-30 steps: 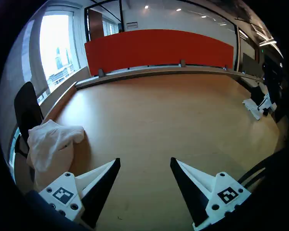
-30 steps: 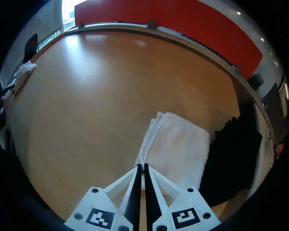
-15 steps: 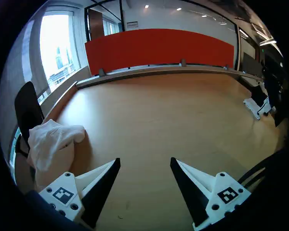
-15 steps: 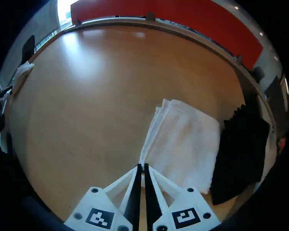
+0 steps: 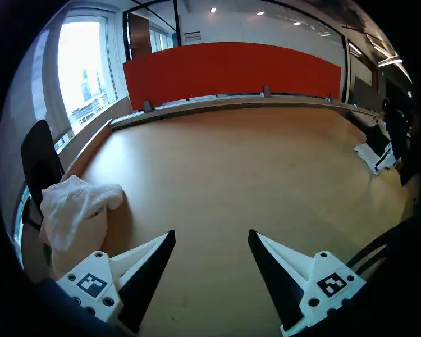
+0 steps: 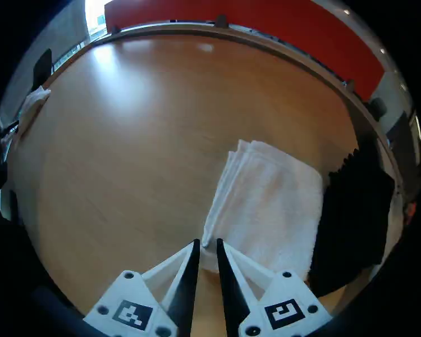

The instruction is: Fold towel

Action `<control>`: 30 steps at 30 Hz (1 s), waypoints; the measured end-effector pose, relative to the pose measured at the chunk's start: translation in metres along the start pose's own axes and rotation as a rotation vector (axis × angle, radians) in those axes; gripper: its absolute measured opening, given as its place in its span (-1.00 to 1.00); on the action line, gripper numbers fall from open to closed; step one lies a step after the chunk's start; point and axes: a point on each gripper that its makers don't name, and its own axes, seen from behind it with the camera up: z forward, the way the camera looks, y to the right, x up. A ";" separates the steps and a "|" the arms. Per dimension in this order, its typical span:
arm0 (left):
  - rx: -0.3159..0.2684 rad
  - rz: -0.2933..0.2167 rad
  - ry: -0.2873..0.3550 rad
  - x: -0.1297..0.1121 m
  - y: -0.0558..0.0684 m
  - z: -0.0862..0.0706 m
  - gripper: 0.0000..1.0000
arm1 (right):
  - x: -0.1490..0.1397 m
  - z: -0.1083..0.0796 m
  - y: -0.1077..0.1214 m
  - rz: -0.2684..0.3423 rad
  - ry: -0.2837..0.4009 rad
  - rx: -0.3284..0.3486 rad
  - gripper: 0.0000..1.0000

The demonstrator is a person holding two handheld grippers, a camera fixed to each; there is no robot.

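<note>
White terry towel [image 6: 266,208], stacked in several neat layers, lies flat on the pale wooden table [image 6: 126,140], with a black pleated cloth [image 6: 351,224] touching its right-hand edge in the right gripper view. So the folding itself looks done! The right gripper [image 6: 206,242] sits at the towel's near corner, its fingers parted just a crack around that corner, which reads as let go rather than pinched. The left gripper [image 5: 210,233] gapes wide and empty over bare wood well away from the towel, so what's left seems to be drawing clear, and perhaps the crumpled white cloth [image 5: 76,208] heaped far from the towel.
</note>
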 end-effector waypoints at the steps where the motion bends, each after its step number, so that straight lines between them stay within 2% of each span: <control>1: 0.000 -0.001 0.000 0.000 0.000 0.000 0.93 | 0.000 -0.001 -0.001 -0.001 0.004 0.001 -0.22; 3: 0.001 -0.002 0.000 0.000 0.000 0.000 0.93 | 0.001 -0.003 -0.003 -0.004 0.014 0.003 0.03; 9: 0.001 -0.005 0.001 0.002 0.000 0.002 0.93 | 0.008 -0.009 -0.005 0.015 0.053 -0.003 1.00; 15: -0.001 -0.004 0.003 0.003 0.000 0.002 0.93 | 0.012 -0.017 -0.001 0.061 0.087 -0.013 1.00; 30: 0.001 -0.008 0.011 0.008 -0.005 0.003 0.93 | 0.009 -0.031 0.023 0.159 0.118 -0.071 1.00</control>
